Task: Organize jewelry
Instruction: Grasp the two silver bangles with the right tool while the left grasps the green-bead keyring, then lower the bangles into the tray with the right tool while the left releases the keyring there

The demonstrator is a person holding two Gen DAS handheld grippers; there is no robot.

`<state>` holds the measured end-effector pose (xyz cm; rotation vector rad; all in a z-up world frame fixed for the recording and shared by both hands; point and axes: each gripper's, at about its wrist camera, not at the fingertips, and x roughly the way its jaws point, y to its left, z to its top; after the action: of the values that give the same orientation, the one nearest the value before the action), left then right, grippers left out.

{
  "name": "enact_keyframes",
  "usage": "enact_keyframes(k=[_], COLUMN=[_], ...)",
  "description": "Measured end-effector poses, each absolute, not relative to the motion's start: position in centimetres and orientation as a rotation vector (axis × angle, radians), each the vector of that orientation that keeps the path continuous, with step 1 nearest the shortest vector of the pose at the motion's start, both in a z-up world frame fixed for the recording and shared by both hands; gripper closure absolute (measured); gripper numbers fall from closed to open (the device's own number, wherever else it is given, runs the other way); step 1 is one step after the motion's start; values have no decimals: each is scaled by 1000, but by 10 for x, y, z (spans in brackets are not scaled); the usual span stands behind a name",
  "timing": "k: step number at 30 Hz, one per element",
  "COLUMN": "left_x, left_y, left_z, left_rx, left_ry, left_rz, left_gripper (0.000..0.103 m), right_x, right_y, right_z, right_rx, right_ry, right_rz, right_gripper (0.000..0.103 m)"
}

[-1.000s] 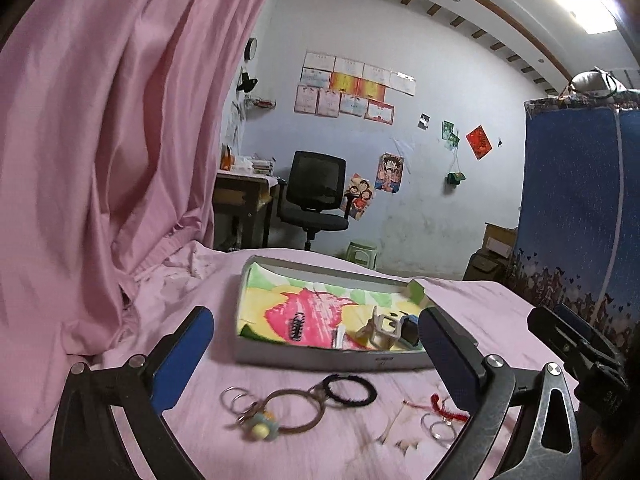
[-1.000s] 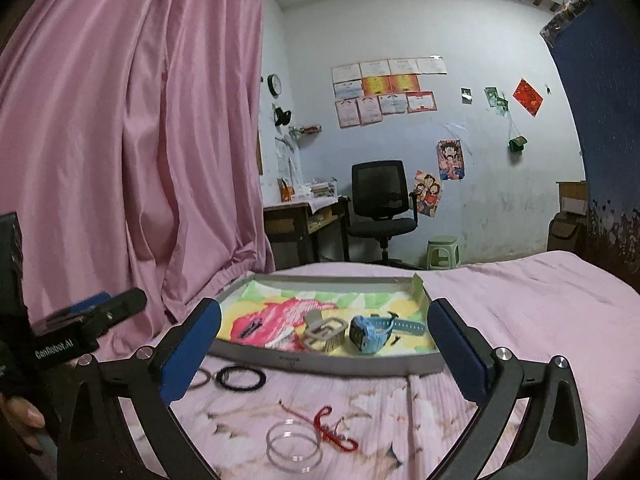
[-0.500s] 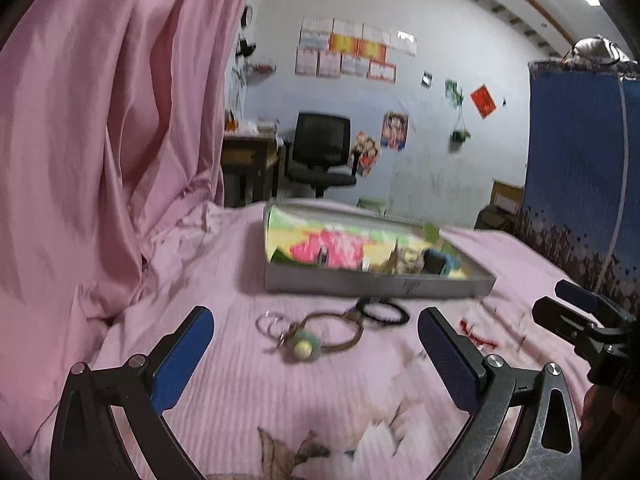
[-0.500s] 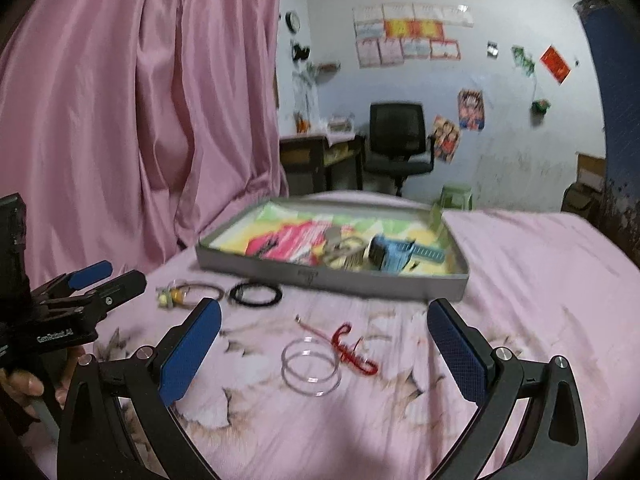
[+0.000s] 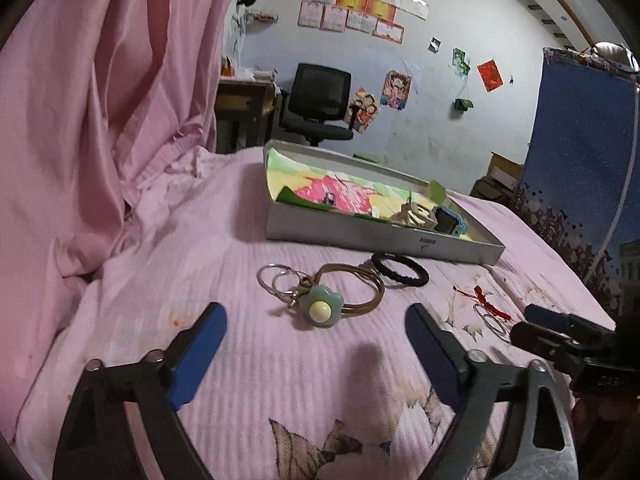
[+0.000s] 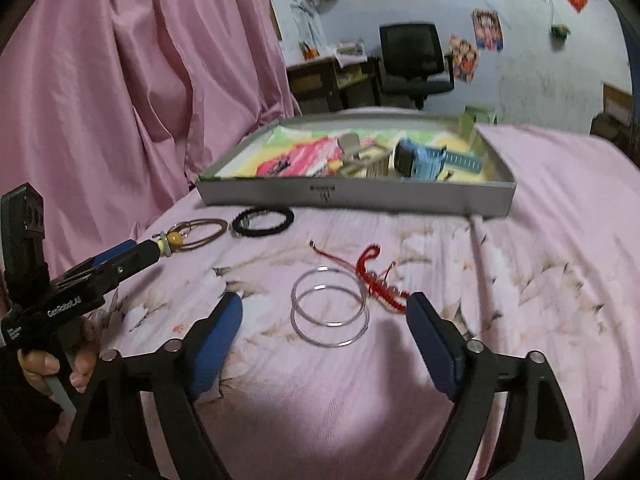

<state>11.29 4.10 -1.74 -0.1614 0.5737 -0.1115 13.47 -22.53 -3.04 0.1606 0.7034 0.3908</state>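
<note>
Right wrist view: blue watch [image 6: 420,160] already in tray [image 6: 360,198]; clear bangles [image 6: 330,308], red string [image 6: 380,280], black band [image 6: 263,221] wait before tray; both tongs [image 6: 320,344] wide open, empty.

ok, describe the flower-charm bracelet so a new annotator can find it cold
Start at the grey tray on the pink bedspread. In front of its near wall, left of the black hair tie, lies a thin brown loop, the flower-charm bracelet. Only it carries a pale green flower with a yellow centre.
</note>
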Motion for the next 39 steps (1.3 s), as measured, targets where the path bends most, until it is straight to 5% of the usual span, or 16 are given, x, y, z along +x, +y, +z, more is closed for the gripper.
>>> enact_keyframes(k=[8, 16, 24, 39], left_x=[136, 146, 139, 102], left_y=[43, 43, 38, 4], left_z=[-22, -28, -29, -15], left_rx=[-244, -286, -267, -172], left_ry=[629, 655, 648, 535], left_rz=[-181, -208, -204, -204], left_gripper=[29, 56, 78, 79], right_x=[156, 166, 161, 135], right_y=[-216, -209, -207, -209], right_z=[-51, -58, -56, -33], right_rx=[217, 247, 243, 203], right_ry=[813, 822, 812, 670], right_rz=[443, 478, 483, 458], right_gripper=[38, 61, 63, 63])
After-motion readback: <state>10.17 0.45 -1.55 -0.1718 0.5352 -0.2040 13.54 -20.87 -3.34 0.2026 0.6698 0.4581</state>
